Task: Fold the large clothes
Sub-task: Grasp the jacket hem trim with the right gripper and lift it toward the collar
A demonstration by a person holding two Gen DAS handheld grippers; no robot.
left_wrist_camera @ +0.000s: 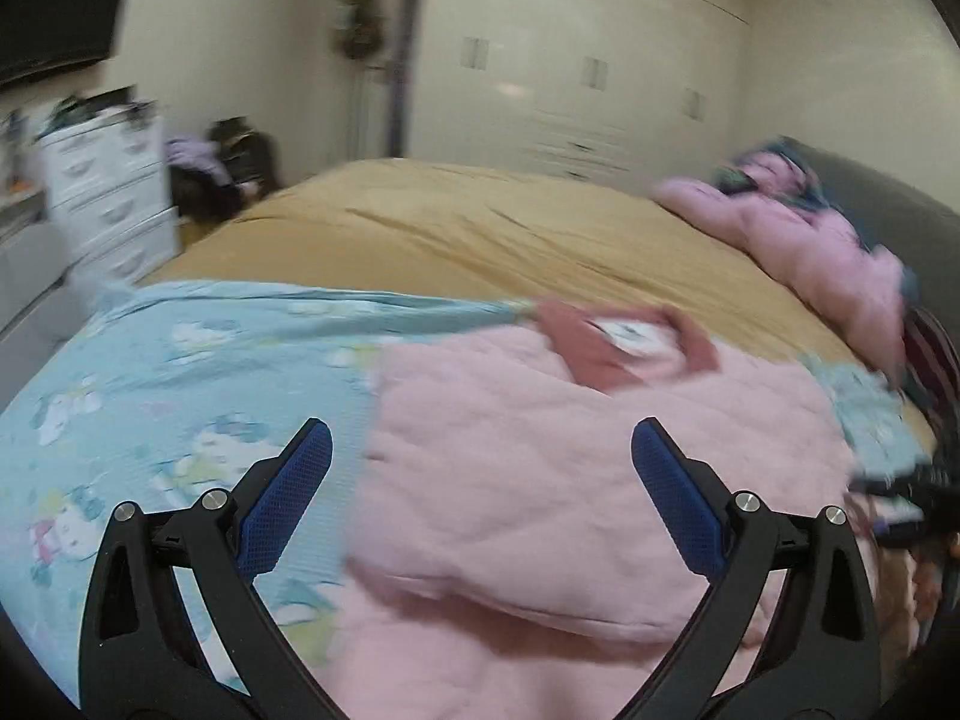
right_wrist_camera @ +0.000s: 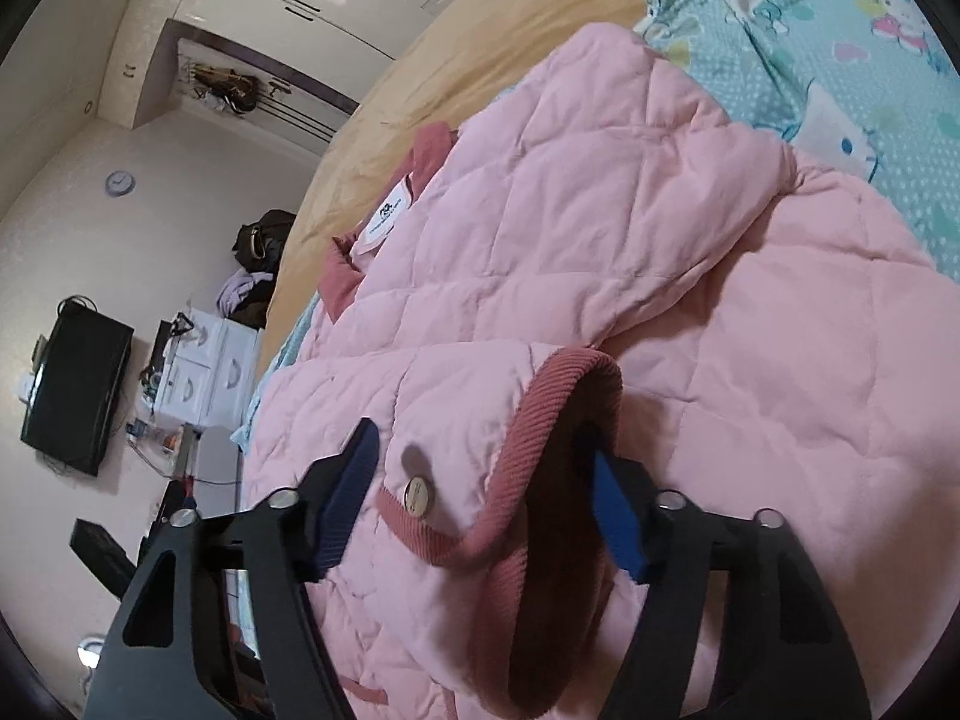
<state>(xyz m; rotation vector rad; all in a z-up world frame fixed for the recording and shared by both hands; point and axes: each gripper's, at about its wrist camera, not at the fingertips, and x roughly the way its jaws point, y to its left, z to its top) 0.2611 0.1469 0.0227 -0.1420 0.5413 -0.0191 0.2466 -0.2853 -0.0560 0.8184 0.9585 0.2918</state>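
A tan bedspread (left_wrist_camera: 456, 222) is seen beyond the jaws, a teal cartoon-print sheet (left_wrist_camera: 150, 372) under and left of them. White wardrobe doors (left_wrist_camera: 576, 60) are seen far ahead, a white drawer unit (left_wrist_camera: 108, 180) far left. A wall clock (right_wrist_camera: 120, 183) and black TV (right_wrist_camera: 75, 387) are seen left of the jaws.

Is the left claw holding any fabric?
No, the left claw stands wide open above the pink jacket, nothing between its pads.
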